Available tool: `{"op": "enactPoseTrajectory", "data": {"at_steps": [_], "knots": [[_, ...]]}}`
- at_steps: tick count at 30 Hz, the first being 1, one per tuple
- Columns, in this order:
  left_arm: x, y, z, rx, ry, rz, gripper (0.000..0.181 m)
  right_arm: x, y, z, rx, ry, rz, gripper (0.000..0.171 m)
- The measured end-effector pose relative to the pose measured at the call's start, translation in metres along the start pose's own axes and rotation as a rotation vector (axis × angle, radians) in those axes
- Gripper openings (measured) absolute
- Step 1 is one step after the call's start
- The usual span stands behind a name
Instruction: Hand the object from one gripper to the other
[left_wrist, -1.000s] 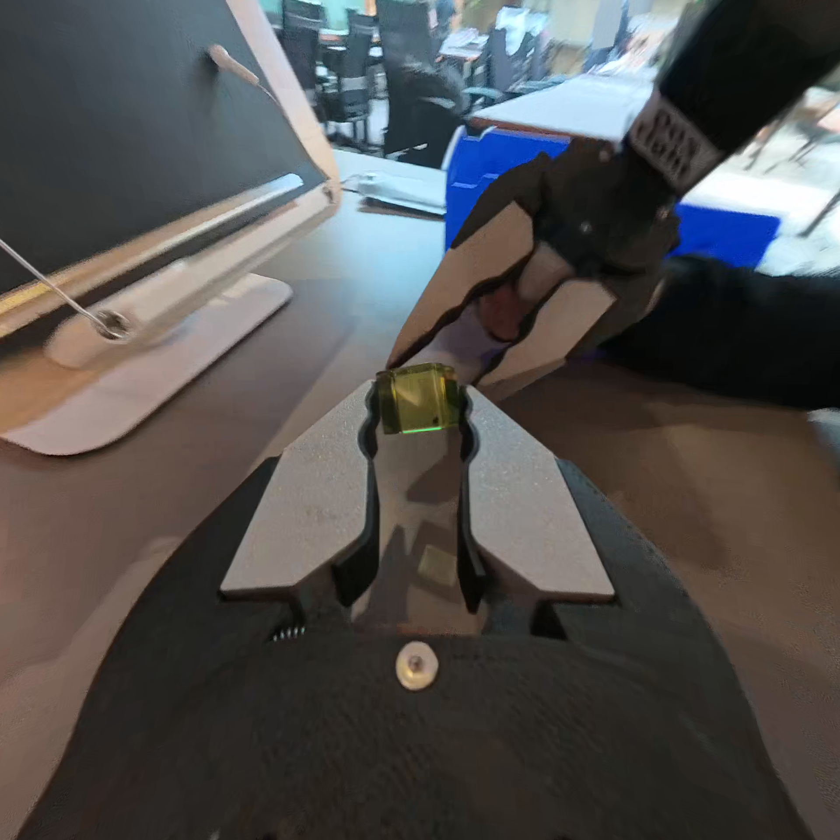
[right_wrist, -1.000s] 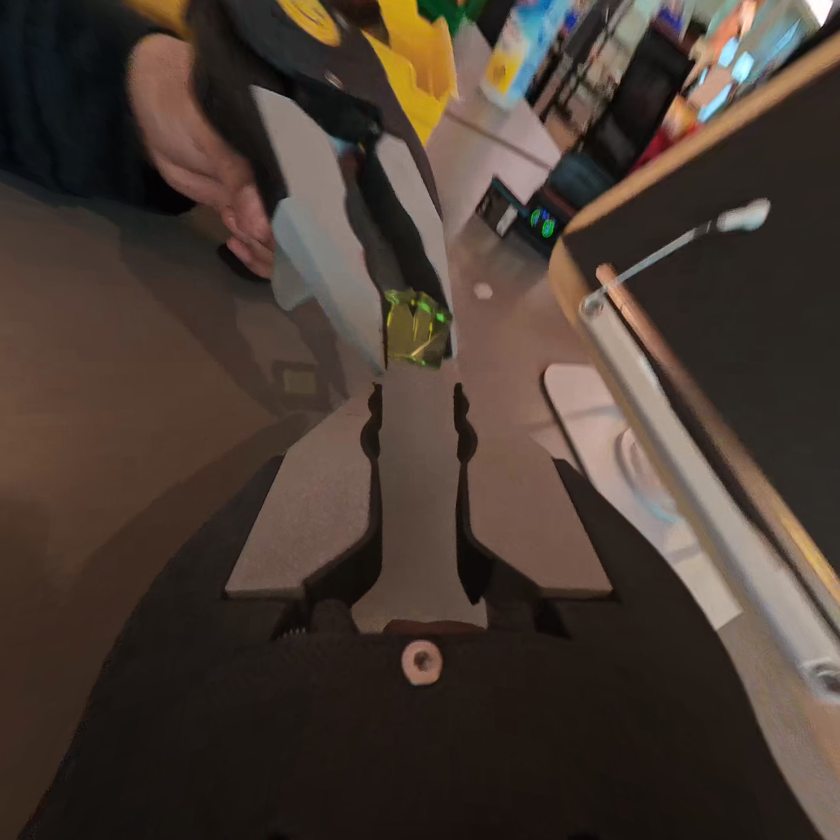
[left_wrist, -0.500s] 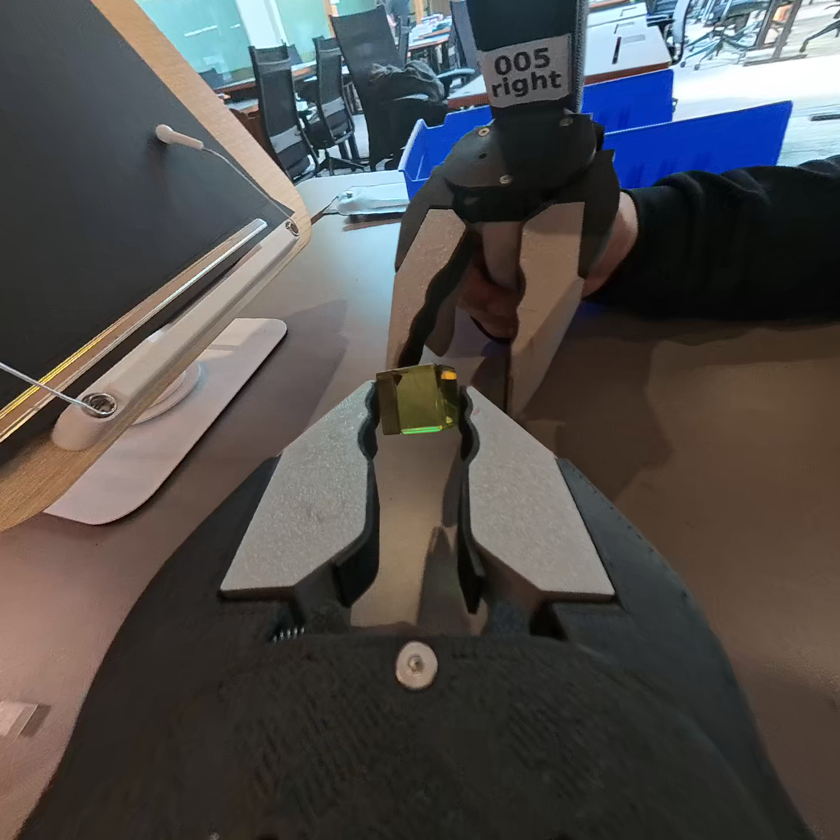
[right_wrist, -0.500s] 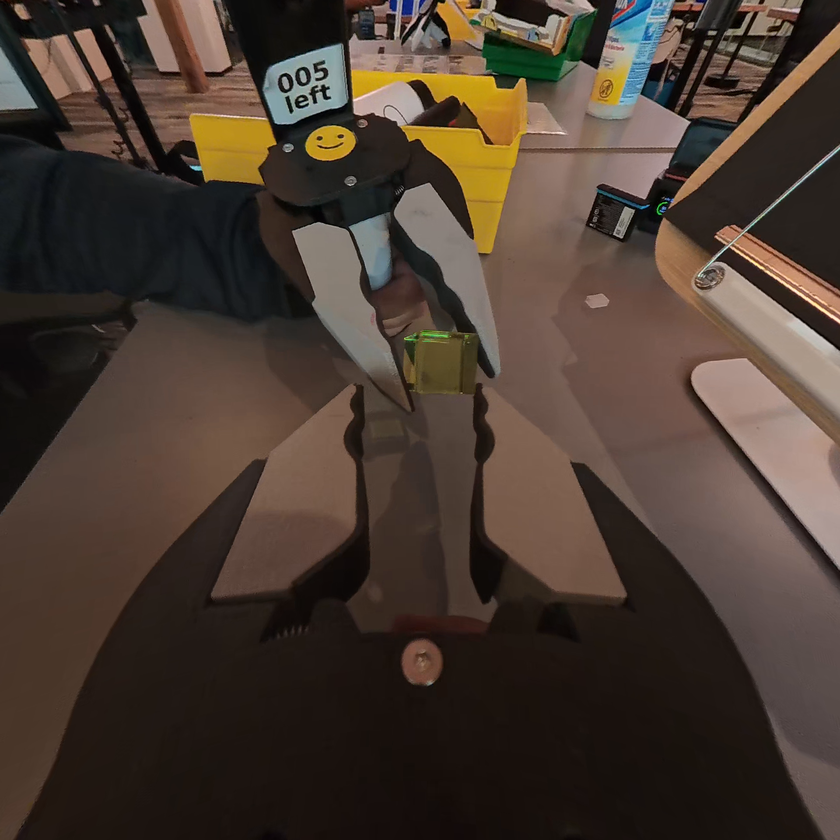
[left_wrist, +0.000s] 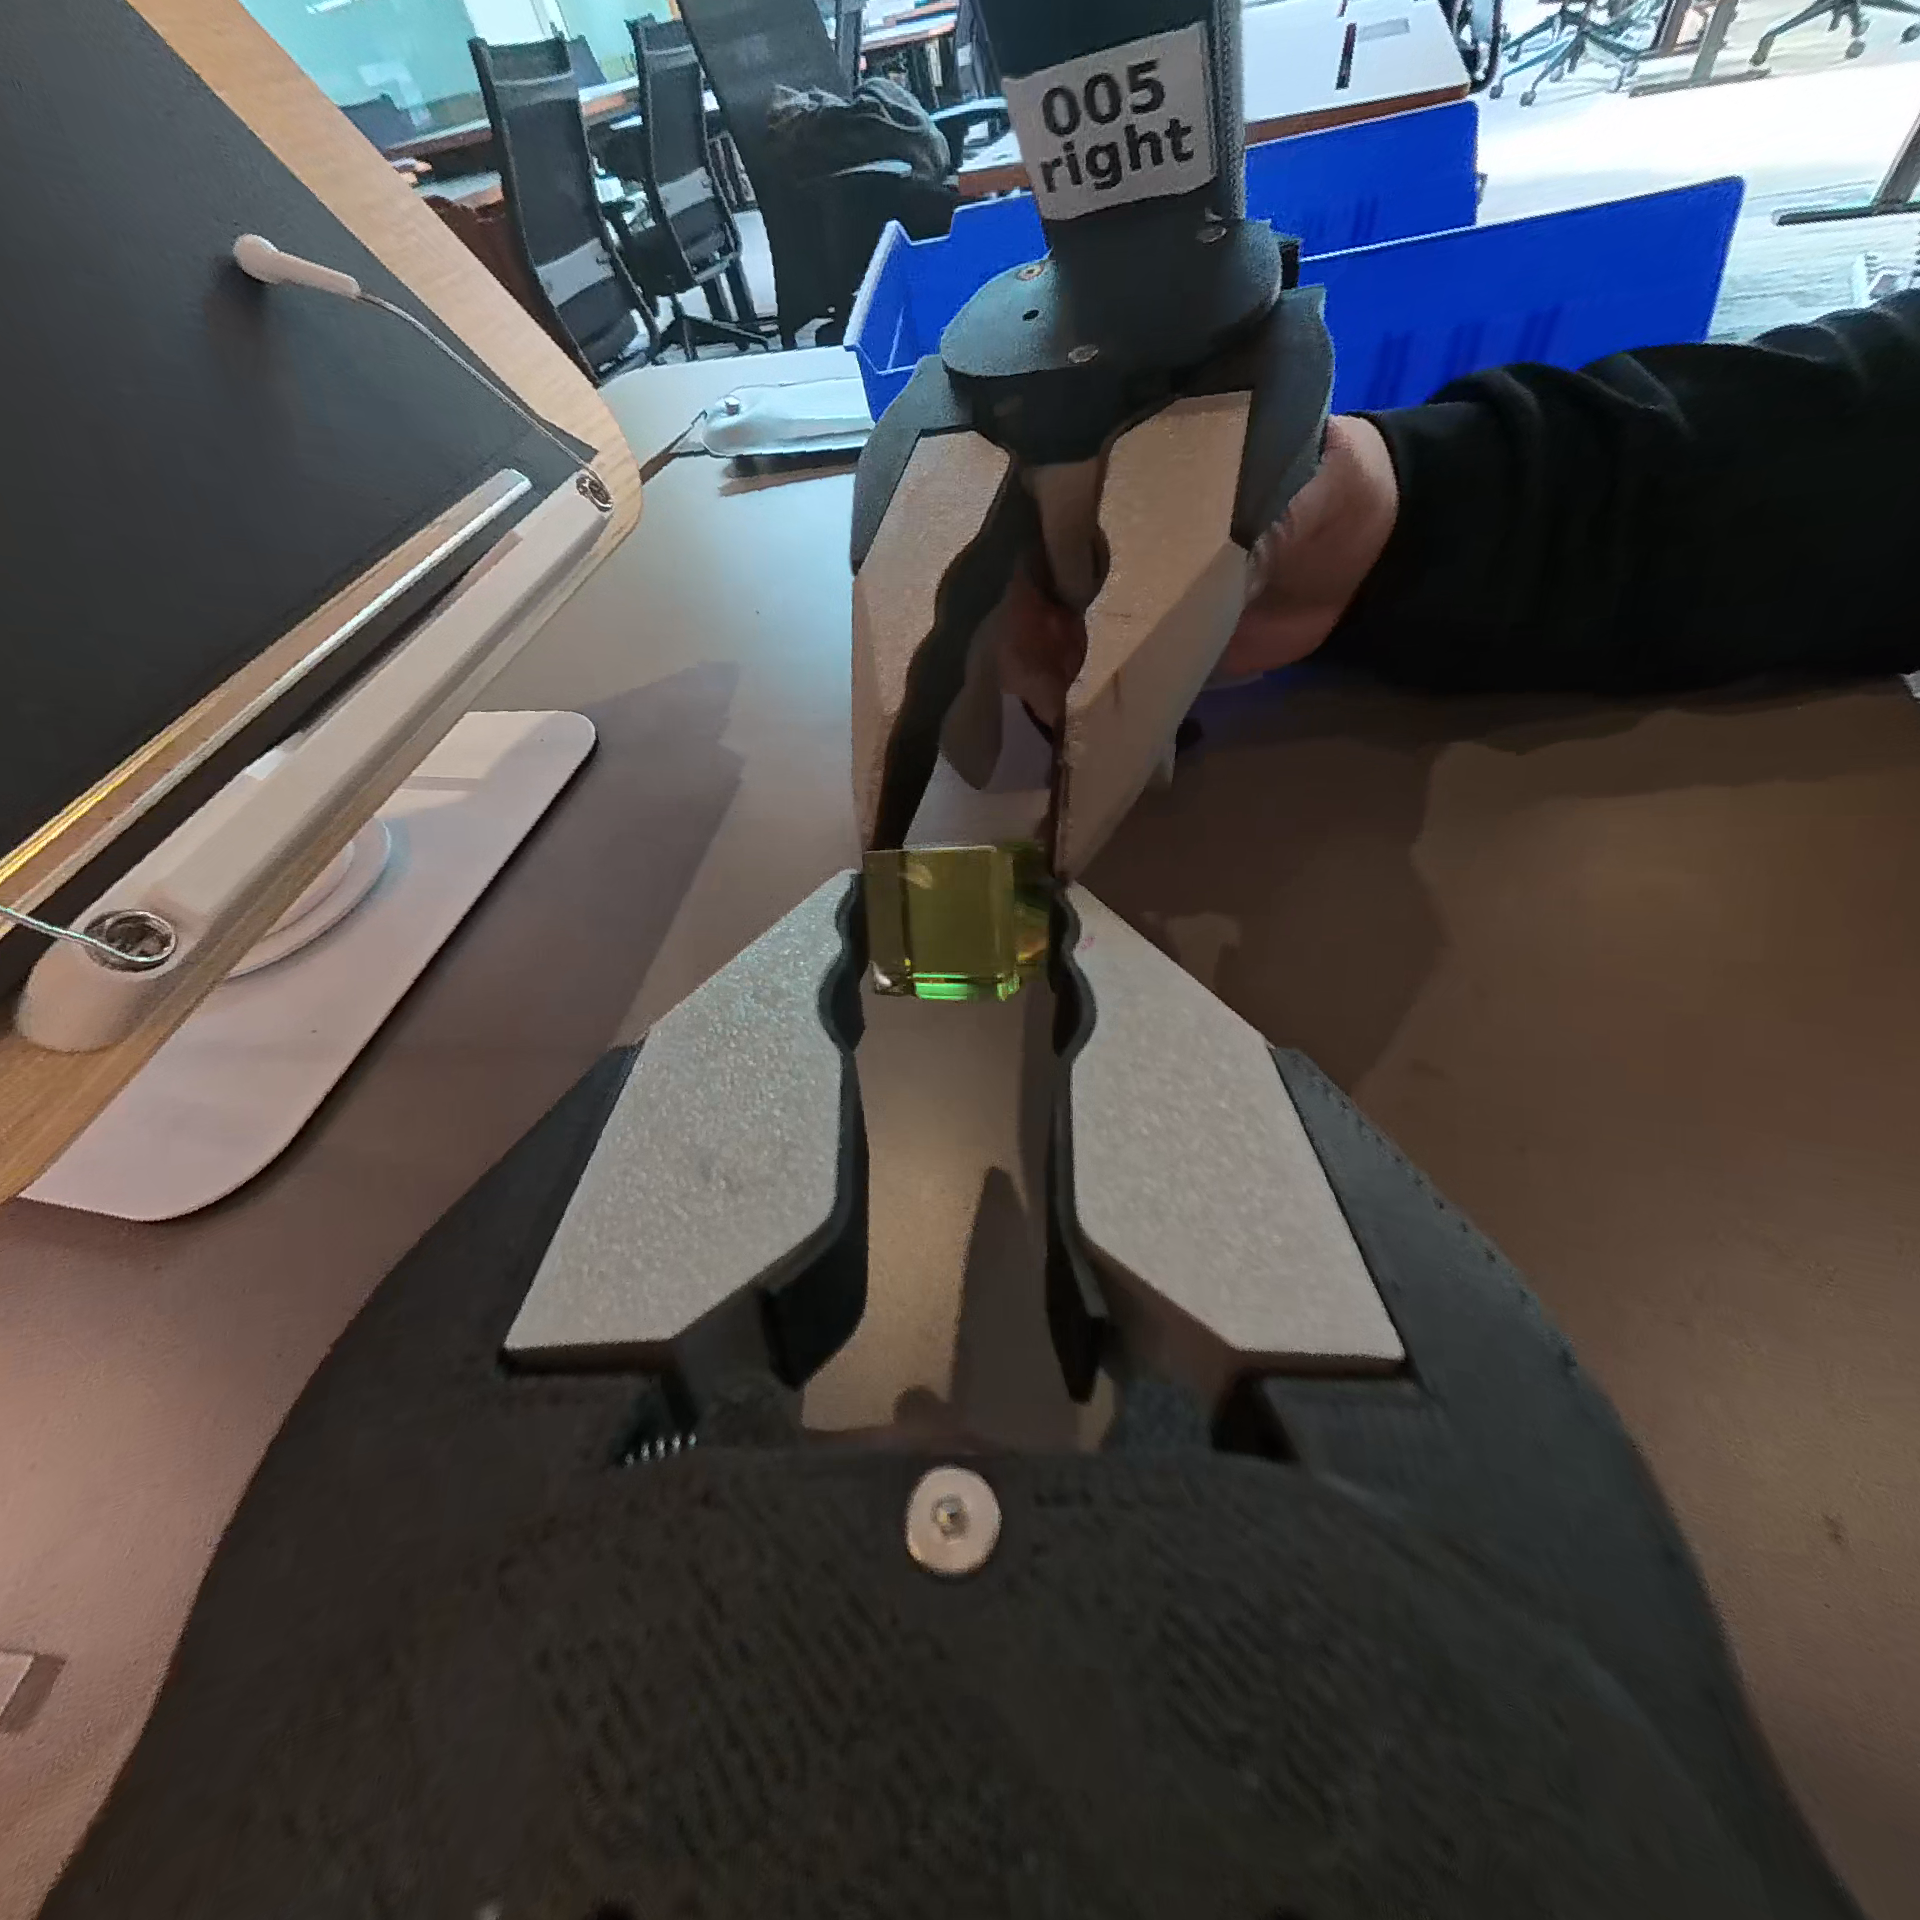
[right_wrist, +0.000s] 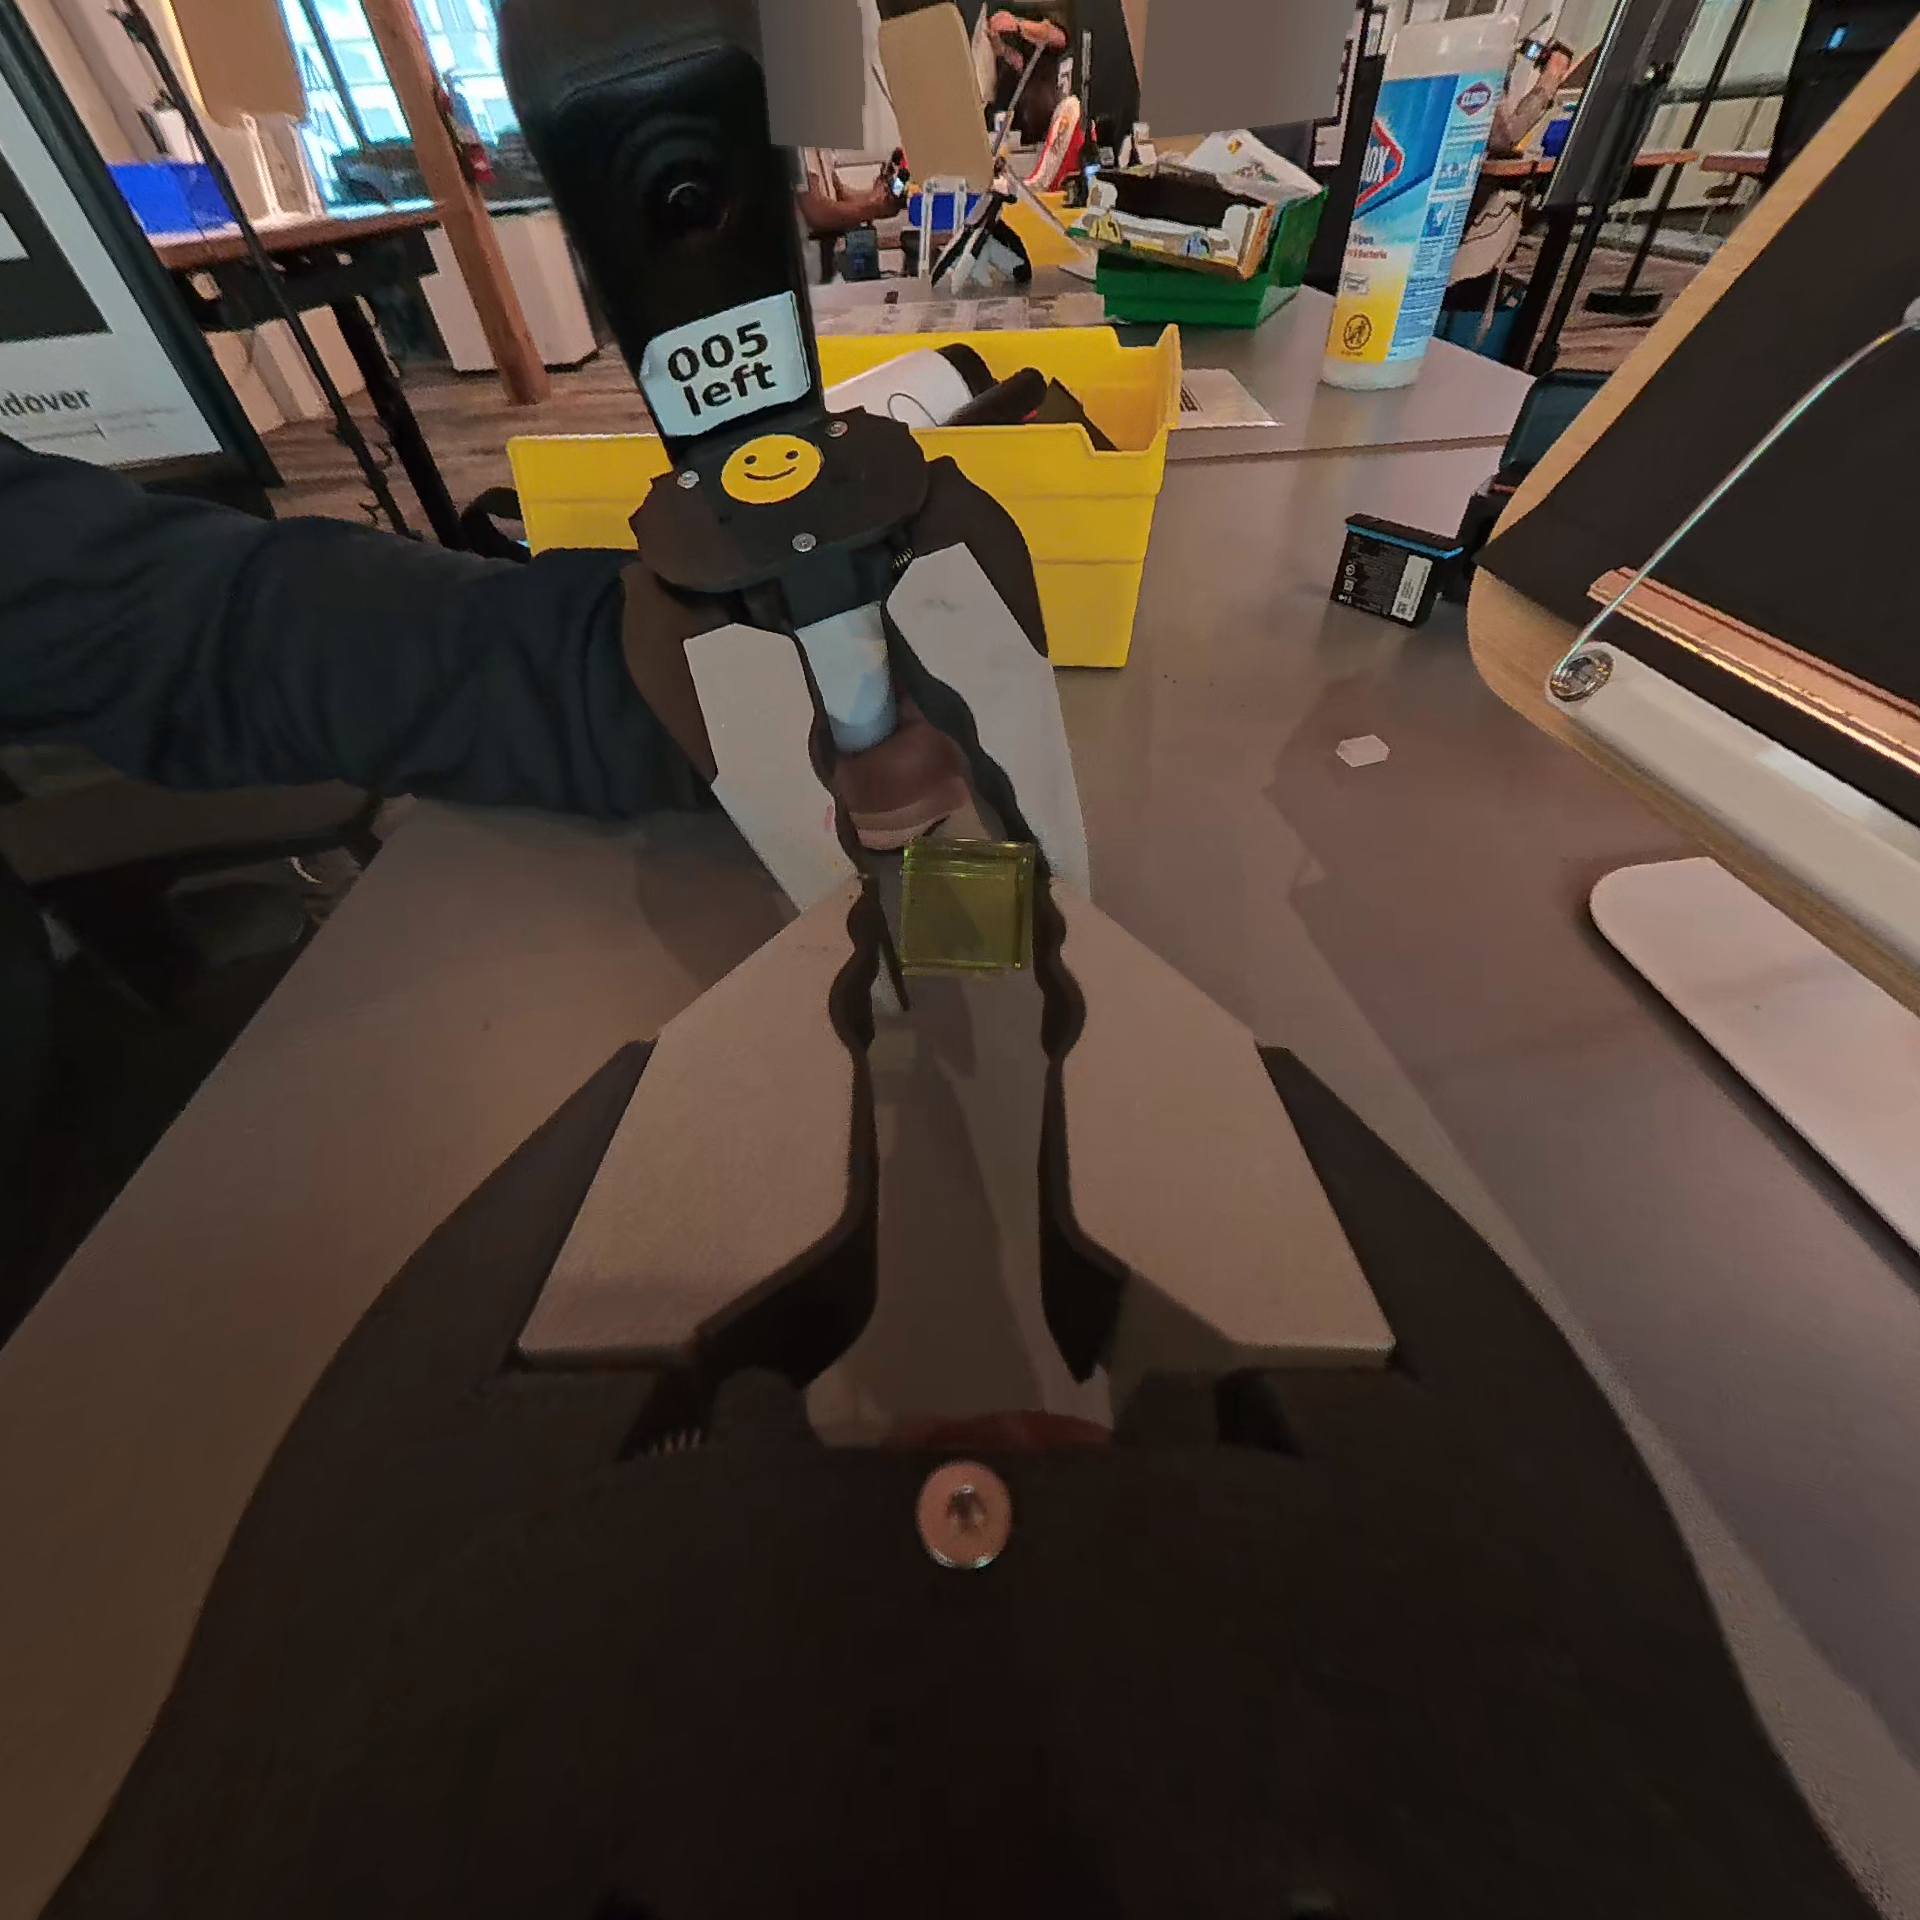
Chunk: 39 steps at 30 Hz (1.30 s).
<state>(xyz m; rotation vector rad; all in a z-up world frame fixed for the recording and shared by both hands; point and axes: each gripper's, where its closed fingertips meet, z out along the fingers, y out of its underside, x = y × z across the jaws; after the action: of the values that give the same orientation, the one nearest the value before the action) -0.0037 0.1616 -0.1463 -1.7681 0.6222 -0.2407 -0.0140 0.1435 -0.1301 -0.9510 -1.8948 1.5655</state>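
Observation:
A translucent yellow-green cube (left_wrist: 951, 920) is clamped between the fingertips of my left gripper (left_wrist: 956, 914), held above the brown table (left_wrist: 1558, 935). My right gripper (left_wrist: 971, 852) comes in tip to tip from the far side, and its two fingers straddle the far part of the cube. In the right wrist view the cube (right_wrist: 966, 909) sits between the tips of my right gripper (right_wrist: 954, 904). It lies against the right finger. A slim gap on its left is filled by a fingertip of the left gripper (right_wrist: 961, 904).
A dark board on a white stand (left_wrist: 260, 623) leans at the left, its base (right_wrist: 1766, 1018) on the table. Blue bins (left_wrist: 1507, 291) stand behind the right gripper. A yellow bin (right_wrist: 1091, 540), a small black box (right_wrist: 1392, 566) and a wipes canister (right_wrist: 1413, 187) stand behind the left gripper. Left and right tips are no more than a few centimetres apart.
The right gripper has swung upright, moved in over the cube, and its jaws have narrowed around it. The left gripper has kept its hold on the cube.

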Motion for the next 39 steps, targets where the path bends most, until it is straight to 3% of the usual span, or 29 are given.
{"op": "enactPoseTrajectory", "data": {"at_steps": [18,20,23,26,28,33,39], "knots": [[-0.008,0.002,0.001,-0.011,-0.024,-0.097,0.033,0.01,-0.002,0.0,-0.022,0.101,-0.053,0.021],[-0.015,0.002,-0.002,0.001,-0.025,-0.17,0.033,0.011,-0.006,-0.004,0.009,0.102,-0.052,0.0],[-0.021,-0.001,-0.007,0.044,-0.026,-0.228,0.033,0.015,-0.014,-0.015,0.042,0.123,-0.075,0.0],[-0.02,-0.002,-0.008,0.05,-0.012,-0.234,0.033,0.014,0.002,-0.01,-0.069,0.115,-0.093,0.036],[-0.014,0.001,-0.007,0.027,0.028,-0.243,0.033,0.011,0.02,-0.002,-0.176,0.109,-0.132,0.044],[0.013,0.002,-0.006,-0.002,0.236,-0.416,0.033,-0.003,0.024,0.016,-0.233,0.157,-0.385,0.045],[0.013,-0.003,-0.005,0.033,0.263,-0.487,0.033,0.004,0.022,0.016,-0.286,0.256,-0.514,0.038]]}}
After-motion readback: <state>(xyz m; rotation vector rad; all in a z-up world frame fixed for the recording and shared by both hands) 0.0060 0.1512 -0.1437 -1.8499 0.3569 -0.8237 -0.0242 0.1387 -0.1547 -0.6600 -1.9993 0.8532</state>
